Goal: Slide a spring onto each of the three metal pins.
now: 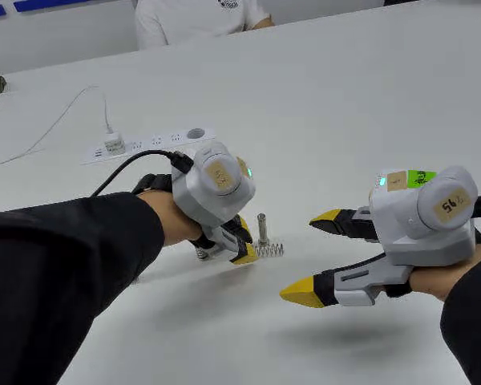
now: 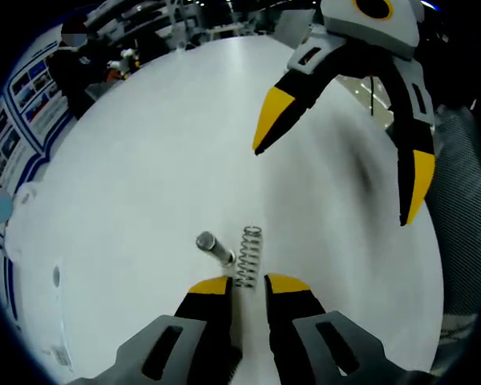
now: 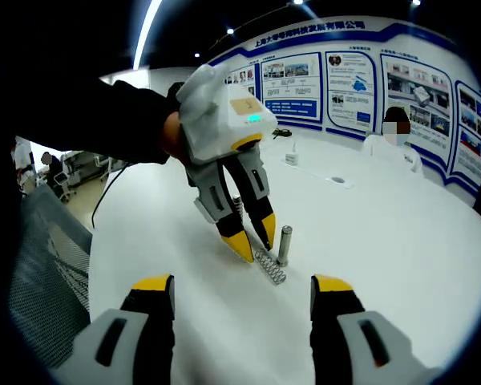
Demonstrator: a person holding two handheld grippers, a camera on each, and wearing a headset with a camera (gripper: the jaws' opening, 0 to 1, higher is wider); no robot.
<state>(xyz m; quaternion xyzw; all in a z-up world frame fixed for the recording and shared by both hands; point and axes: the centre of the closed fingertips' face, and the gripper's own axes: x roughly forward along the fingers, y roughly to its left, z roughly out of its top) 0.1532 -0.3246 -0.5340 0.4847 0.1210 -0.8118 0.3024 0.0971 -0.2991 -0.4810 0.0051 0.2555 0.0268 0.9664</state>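
Left gripper (image 2: 247,282) fingers (image 2: 211,287) narrow round the spring (image 2: 248,255) end by the upright pin (image 2: 215,248), probably to lift it, grip uncertain; right gripper (image 1: 313,255) hangs wide, clear at right

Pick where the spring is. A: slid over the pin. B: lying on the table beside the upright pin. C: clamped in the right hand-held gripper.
B: the spring lies flat on the table beside the upright pin, at the tips of the left hand-held gripper.
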